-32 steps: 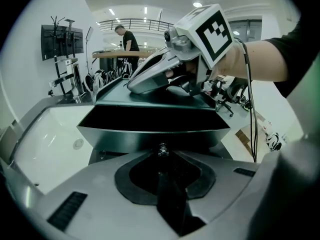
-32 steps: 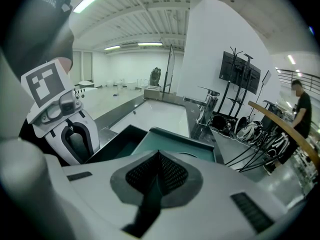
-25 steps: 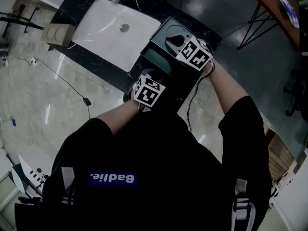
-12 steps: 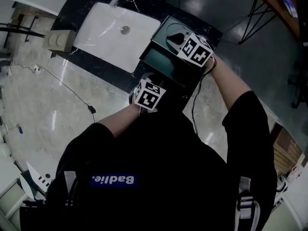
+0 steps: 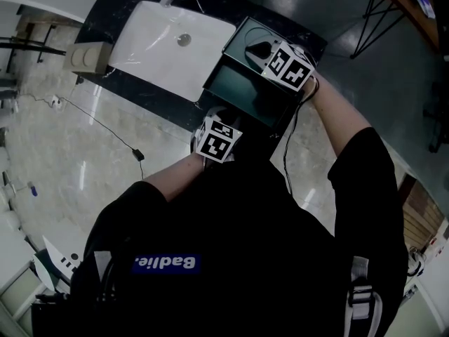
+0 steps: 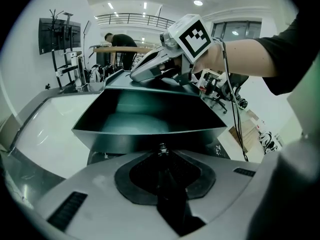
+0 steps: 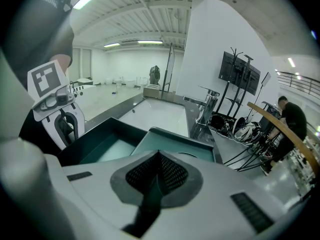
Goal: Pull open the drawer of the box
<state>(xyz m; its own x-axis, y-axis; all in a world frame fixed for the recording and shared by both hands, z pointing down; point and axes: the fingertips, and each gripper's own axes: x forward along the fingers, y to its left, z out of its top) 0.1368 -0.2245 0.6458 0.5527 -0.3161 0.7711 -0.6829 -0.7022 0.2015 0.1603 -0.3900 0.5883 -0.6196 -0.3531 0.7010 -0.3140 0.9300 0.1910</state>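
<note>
**A:** Where was the drawer?

**B:** The drawer (image 5: 247, 93) stood well out of the box (image 5: 237, 42), drawn toward the person, with its teal inside open to view. The box sat on a dark counter (image 5: 140, 93), just beside a white sink (image 5: 168, 44).

**A:** And the left gripper?

**B:** The left gripper (image 6: 161, 154) was at the middle of the drawer's front panel. Its fingers were closed tight around a small knob (image 6: 161, 147) there, with no gap showing between them.

**A:** Was the right one holding anything?

**B:** No. The right gripper (image 7: 159, 156) had its fingers pressed together with nothing between them. It lay over the top of the box, tips pointing down at the lid and toward the sink. I couldn't tell whether the tips touched the lid.

**A:** How did the two stand to each other?

**B:** Apart. The left was at the near end of the open drawer. The right was up on the box behind it.
</note>
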